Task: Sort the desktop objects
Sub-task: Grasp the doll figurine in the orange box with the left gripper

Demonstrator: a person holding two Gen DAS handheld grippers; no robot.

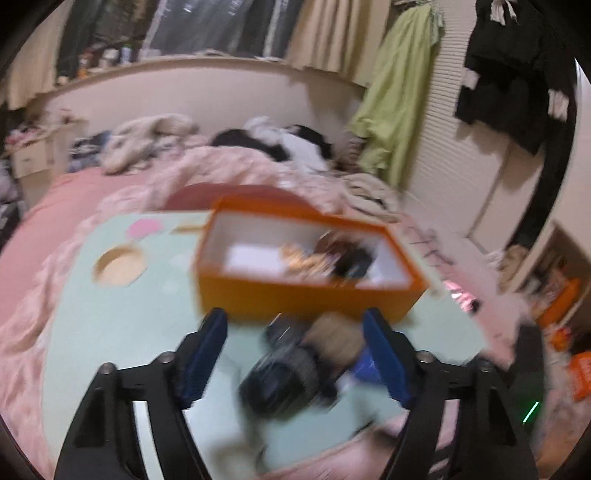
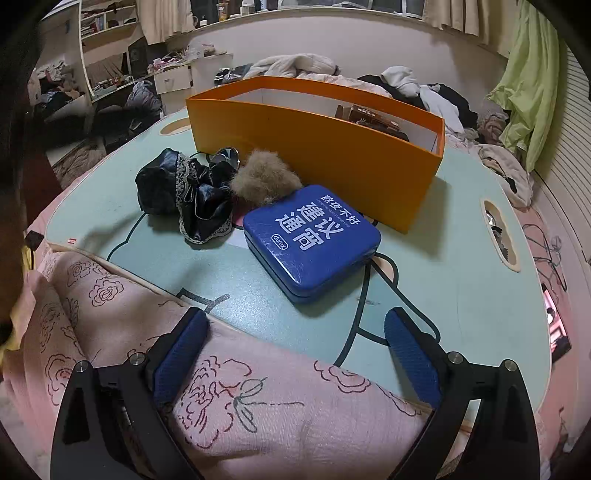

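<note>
Blurring left view, dark bundle [image 1: 291, 365] indistinct, orange box [image 1: 306, 295] contents unclear

A bed [image 2: 122, 306] with a pink rose-print quilt fills the lower frame, clothes [image 2: 295, 64] heaped along its far side. Behind runs a cream wall [image 2: 351, 48] under a ledge with curtains [image 2: 461, 14] above. A green garment [image 2: 524, 85] hangs at upper right beside a slatted wall [image 1: 454, 122]. At upper left stand shelves [image 2: 99, 33] and what may be a cluttered desk [image 2: 122, 83].
</note>
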